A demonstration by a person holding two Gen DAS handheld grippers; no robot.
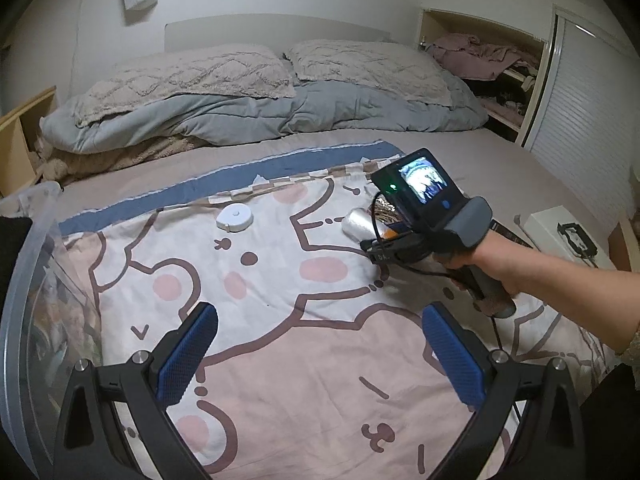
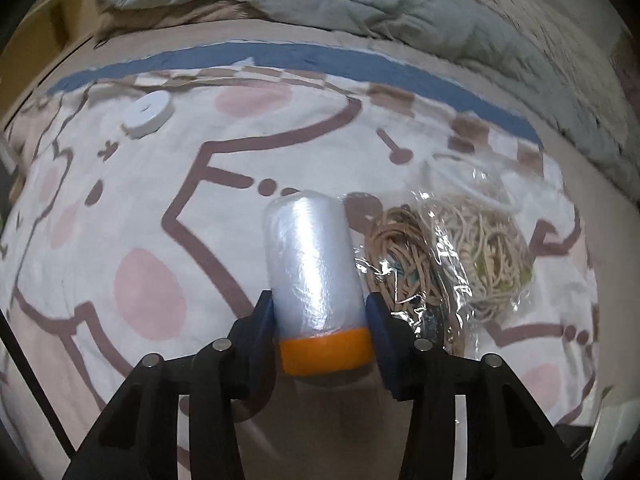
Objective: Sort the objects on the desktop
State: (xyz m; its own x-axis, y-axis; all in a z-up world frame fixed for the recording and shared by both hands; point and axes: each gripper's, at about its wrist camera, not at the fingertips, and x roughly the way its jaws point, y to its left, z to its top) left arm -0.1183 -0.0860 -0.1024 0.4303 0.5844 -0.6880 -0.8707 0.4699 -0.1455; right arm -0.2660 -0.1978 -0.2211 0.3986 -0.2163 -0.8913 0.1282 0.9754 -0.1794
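My right gripper (image 2: 320,316) is shut on a roll of clear plastic film with an orange band (image 2: 316,268), its blue pads pressing both sides near the orange end. The roll also shows in the left wrist view (image 1: 358,224), just ahead of the right gripper (image 1: 372,246). A clear bag of rubber bands (image 2: 452,248) lies right beside the roll. A white round tape measure (image 1: 235,217) lies on the cartoon blanket (image 1: 280,320); it also shows in the right wrist view (image 2: 147,114). My left gripper (image 1: 320,340) is open and empty above the blanket.
A clear plastic bin (image 1: 36,280) stands at the left edge. A white box (image 1: 560,236) lies on the bed at the right. Pillows (image 1: 192,76) and a grey duvet (image 1: 260,116) lie at the bed's far end, and a wardrobe (image 1: 580,92) stands at the right.
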